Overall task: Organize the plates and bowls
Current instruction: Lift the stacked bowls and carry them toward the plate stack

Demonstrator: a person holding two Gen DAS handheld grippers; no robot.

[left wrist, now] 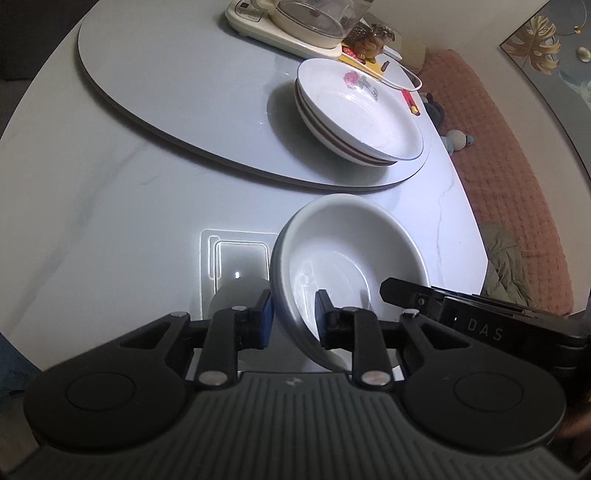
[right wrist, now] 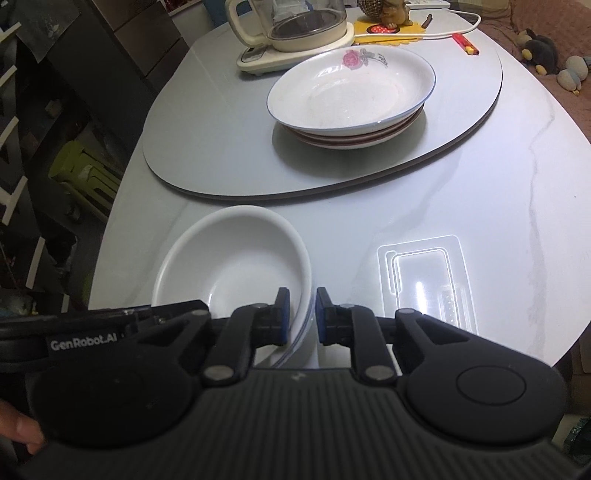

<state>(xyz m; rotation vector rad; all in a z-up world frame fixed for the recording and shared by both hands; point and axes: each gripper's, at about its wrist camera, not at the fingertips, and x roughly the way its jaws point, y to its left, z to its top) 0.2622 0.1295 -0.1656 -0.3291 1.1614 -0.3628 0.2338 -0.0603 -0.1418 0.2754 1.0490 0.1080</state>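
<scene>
Bowl (left wrist: 347, 266), plain glossy white, its rim clamped between both grippers' jaws.

Kettle (right wrist: 291, 26) top cut off by upper edge.

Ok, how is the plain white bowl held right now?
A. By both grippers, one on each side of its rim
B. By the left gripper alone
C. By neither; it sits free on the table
A: the left gripper and the right gripper each clamp the rim of the plain white bowl from opposite sides.
</scene>
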